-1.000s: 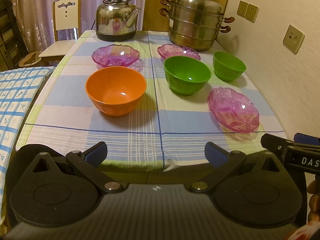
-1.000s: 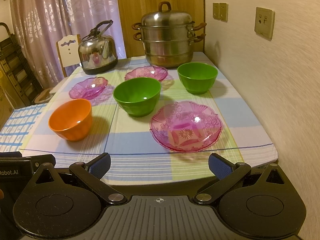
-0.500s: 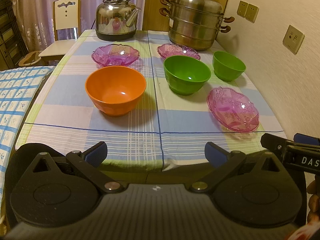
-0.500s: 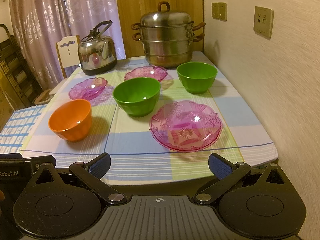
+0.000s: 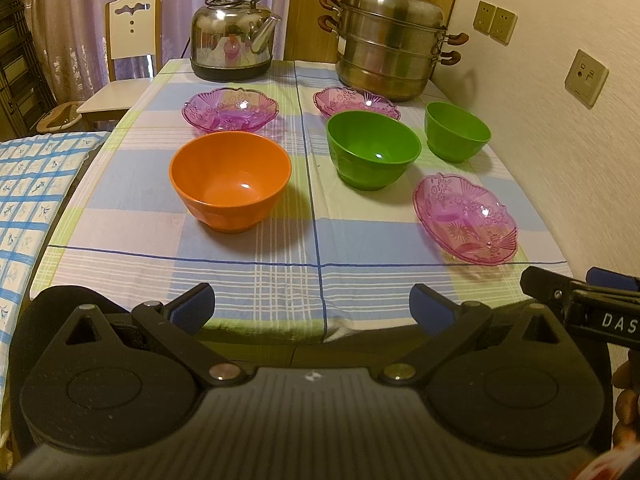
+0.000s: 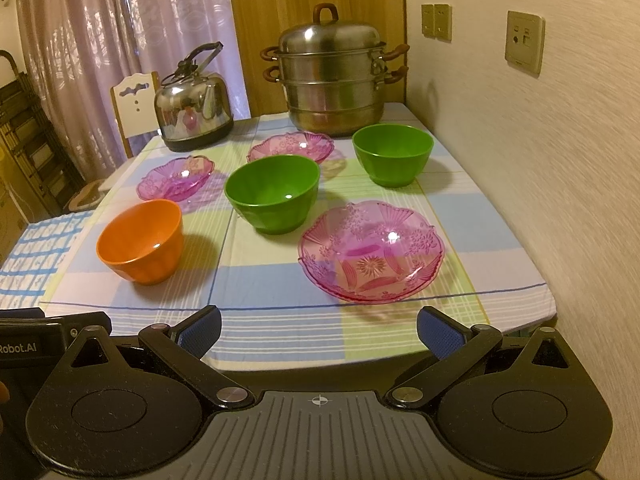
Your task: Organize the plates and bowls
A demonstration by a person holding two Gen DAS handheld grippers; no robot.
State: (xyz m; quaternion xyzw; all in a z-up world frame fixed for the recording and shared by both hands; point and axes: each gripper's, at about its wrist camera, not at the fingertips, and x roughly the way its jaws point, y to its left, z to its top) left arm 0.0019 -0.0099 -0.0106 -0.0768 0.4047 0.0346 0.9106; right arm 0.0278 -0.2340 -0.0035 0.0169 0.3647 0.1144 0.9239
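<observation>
- Left gripper (image 5: pixel 312 306) and right gripper (image 6: pixel 319 330) sit at frame bottom, fingers spread, empty, ready to reach.
- Orange bowl (image 5: pixel 231 186) and nearest pink plate (image 6: pixel 372 251) lie apart on the counter (image 5: pixel 280 280), unsorted.

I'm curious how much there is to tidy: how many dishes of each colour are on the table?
Pink glass plates: 3
Green bowls: 2
Orange bowl: 1
Total: 6

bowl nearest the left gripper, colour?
Orange bowl, plain; clearest in the left wrist view.
</observation>
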